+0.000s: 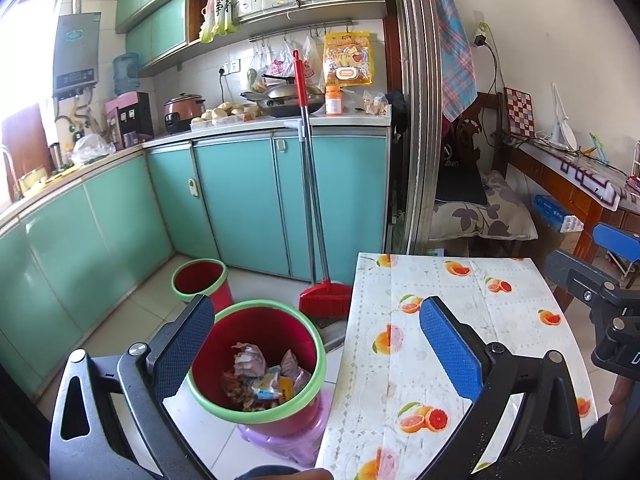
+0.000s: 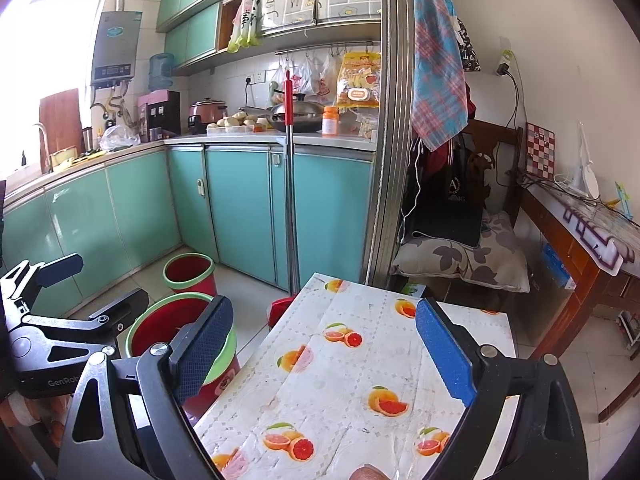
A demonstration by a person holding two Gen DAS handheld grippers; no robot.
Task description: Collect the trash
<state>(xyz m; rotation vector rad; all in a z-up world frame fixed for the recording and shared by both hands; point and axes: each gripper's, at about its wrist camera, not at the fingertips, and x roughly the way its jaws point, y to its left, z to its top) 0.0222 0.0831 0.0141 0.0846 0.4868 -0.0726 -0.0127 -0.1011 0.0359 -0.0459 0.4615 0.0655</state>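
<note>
The trash, crumpled paper and wrappers, lies in the bottom of the near bin, a red bucket with a green rim. That bin sits just below and between the fingers of the left claw, whose jaws stand wide apart and hold nothing. Judged from this, the left claw hangs over the bin mouth because that is where waste is dropped. The bin stands on a purple stool, apparently to raise its rim nearer the table edge.

The right claw is likewise wide and empty. Beneath and ahead of it lies the table, covered in a fruit-print cloth; no loose waste shows on it. The near bin touches the table's left side in the right view.

Beyond the left claw stands a second bin, and right of it a broom leans against the cabinets.
</note>
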